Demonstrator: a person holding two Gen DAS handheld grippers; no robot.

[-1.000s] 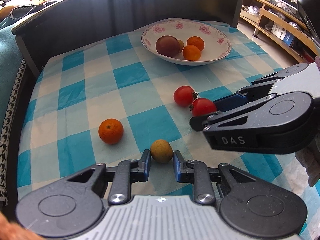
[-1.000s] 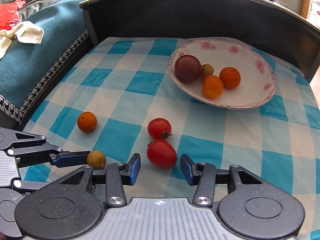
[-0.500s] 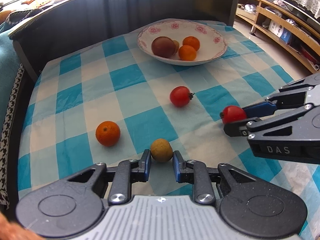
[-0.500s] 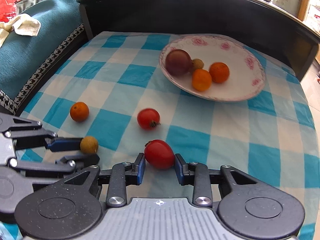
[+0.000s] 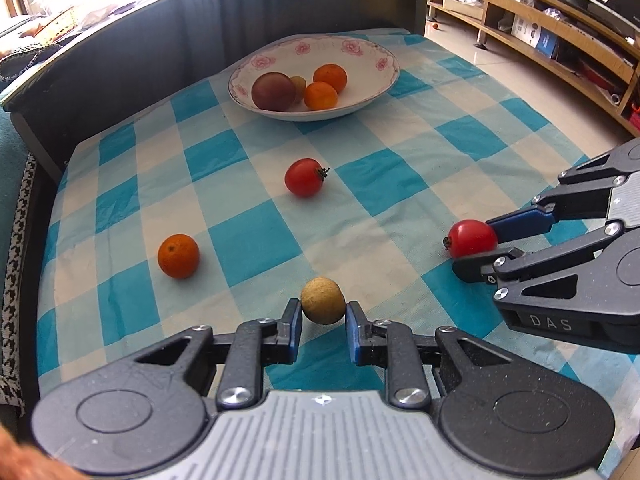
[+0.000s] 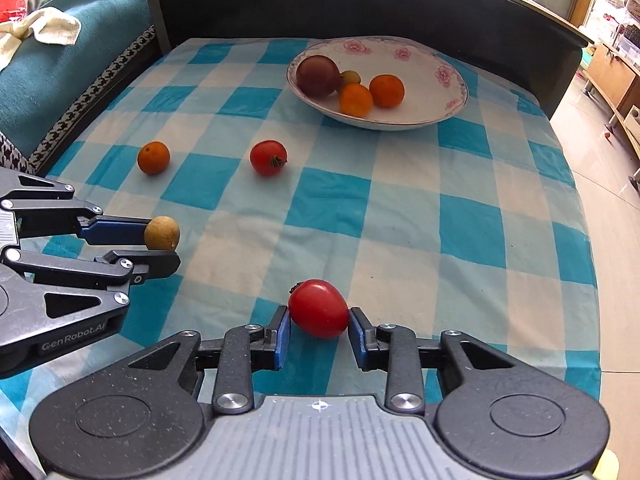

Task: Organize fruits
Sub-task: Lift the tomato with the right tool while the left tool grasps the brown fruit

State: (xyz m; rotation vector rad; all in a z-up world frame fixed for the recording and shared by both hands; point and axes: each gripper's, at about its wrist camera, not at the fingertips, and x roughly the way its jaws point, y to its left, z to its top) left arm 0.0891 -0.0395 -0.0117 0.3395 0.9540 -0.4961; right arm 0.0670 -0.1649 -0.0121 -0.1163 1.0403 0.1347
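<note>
My left gripper (image 5: 322, 320) is shut on a small tan round fruit (image 5: 322, 300), held above the checked cloth; it also shows in the right wrist view (image 6: 161, 233). My right gripper (image 6: 318, 330) is shut on a red tomato (image 6: 319, 308), also seen in the left wrist view (image 5: 472, 238). A second tomato (image 5: 304, 177) and a small orange (image 5: 178, 255) lie loose on the cloth. A white floral bowl (image 5: 372, 80) at the back holds a dark purple fruit (image 5: 273, 91), two oranges and a small tan fruit.
A dark raised rim (image 5: 160, 40) borders the table's back and left sides. A teal sofa with a white cloth (image 6: 44, 32) lies to the left. Wooden shelving (image 5: 560, 48) and tiled floor lie to the right of the table.
My right gripper closed on the tomato and lifted it back from the other tomato. My left gripper kept hold of the tan fruit and rose with it. Both views pulled back.
</note>
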